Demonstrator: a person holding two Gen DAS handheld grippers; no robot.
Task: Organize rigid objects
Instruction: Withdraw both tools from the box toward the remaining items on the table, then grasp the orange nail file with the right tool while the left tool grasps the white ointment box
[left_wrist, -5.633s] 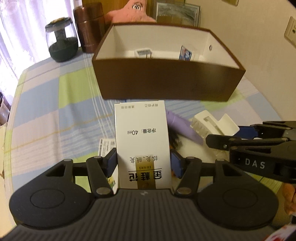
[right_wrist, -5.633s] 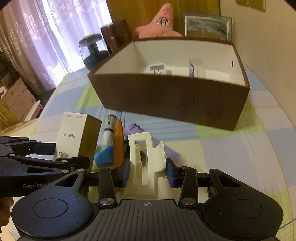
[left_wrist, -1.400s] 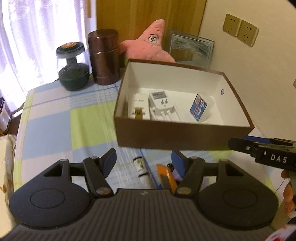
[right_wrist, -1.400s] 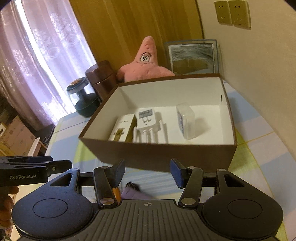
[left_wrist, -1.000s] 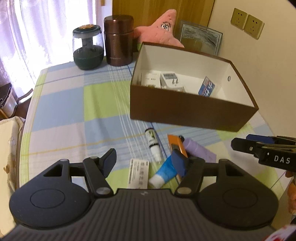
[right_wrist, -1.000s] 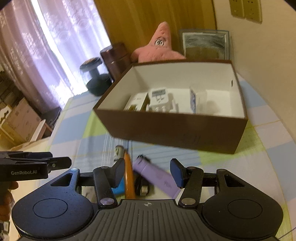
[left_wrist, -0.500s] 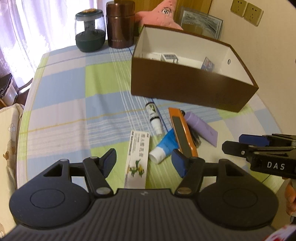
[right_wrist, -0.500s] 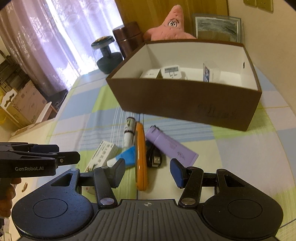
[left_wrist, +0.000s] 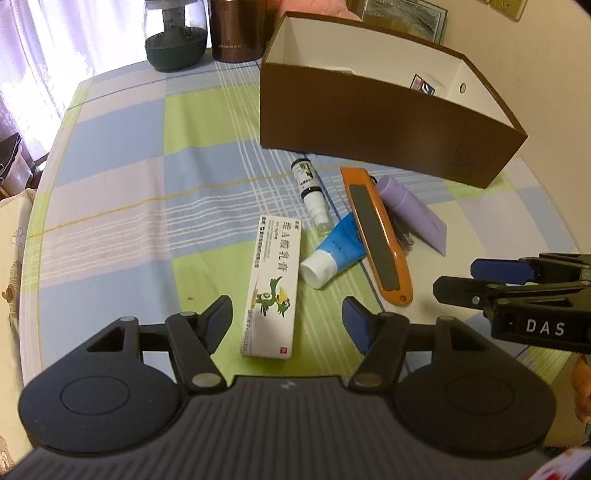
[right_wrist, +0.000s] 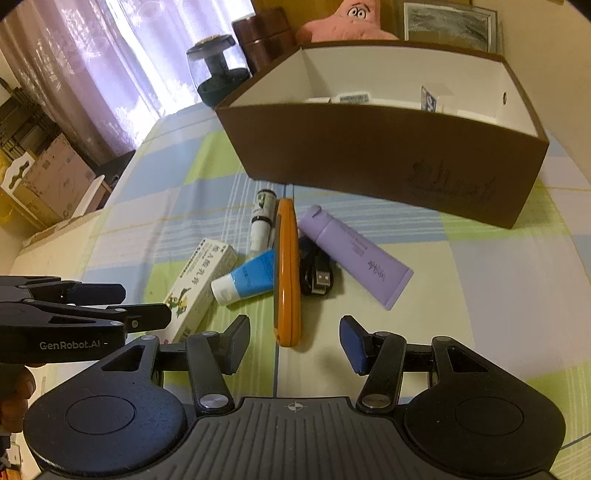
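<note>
Brown box (right_wrist: 369, 162) walls off the far side; checked cloth (left_wrist: 129, 206) left lies open.

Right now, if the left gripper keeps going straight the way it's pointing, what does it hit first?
Most likely the white ointment carton. It lies on the tablecloth, lengthwise between the open fingers of the left gripper, with nothing above it. Depth is hard to judge through the fisheye.

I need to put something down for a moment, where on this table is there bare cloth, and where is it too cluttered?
Free: the wide checked cloth left of the brown box and the white carton, up to the dark jar. Also the cloth right of the purple tube, below the box front. Crowded: the cluster before the box, where blue tube, orange tool and small bottle lie together.
</note>
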